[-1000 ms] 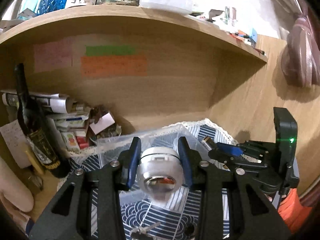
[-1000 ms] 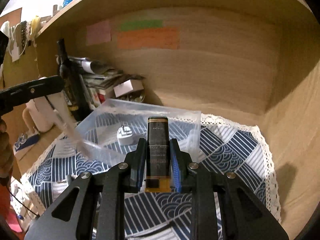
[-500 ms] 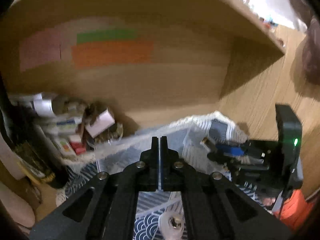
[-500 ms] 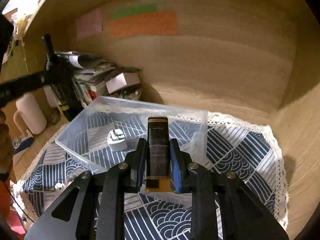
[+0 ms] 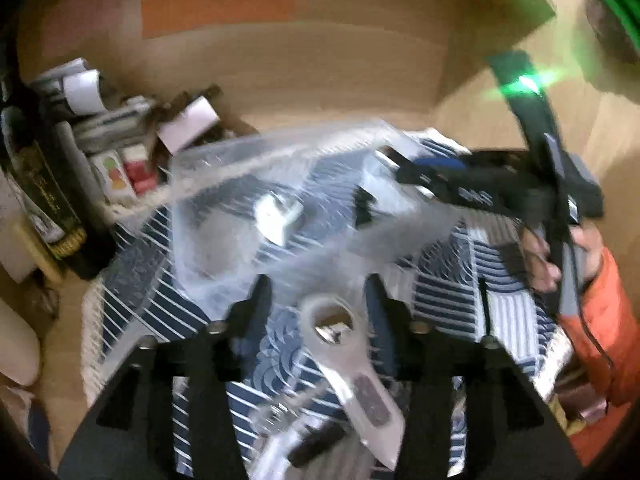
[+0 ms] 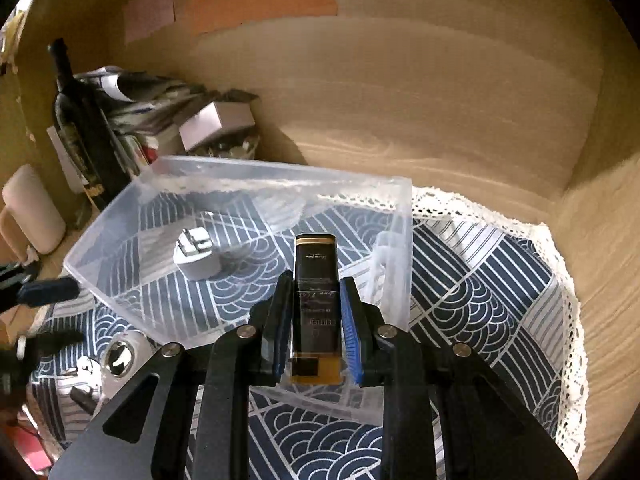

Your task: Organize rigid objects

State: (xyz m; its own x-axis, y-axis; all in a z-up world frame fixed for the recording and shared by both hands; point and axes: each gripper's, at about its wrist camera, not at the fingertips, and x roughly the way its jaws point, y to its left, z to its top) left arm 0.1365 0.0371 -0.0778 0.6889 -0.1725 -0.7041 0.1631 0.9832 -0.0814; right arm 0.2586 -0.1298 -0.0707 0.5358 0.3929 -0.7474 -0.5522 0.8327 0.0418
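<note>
A clear plastic bin stands on the blue patterned cloth. A white plug adapter lies inside it and also shows in the blurred left wrist view. My right gripper is shut on a black and gold lighter and holds it over the bin's near right part. My left gripper is open above a flat silver opener that lies on the cloth in front of the bin. The right gripper shows over the bin in that view.
A dark wine bottle and a pile of papers and small boxes stand left of the bin against the wooden back wall. A white bottle stands at far left. Small metal items lie on the cloth at near left.
My left gripper let go of the white adapter, which now lies in the bin, shut briefly, then opened and dropped toward the silver opener. My right gripper moved the lighter forward over the bin.
</note>
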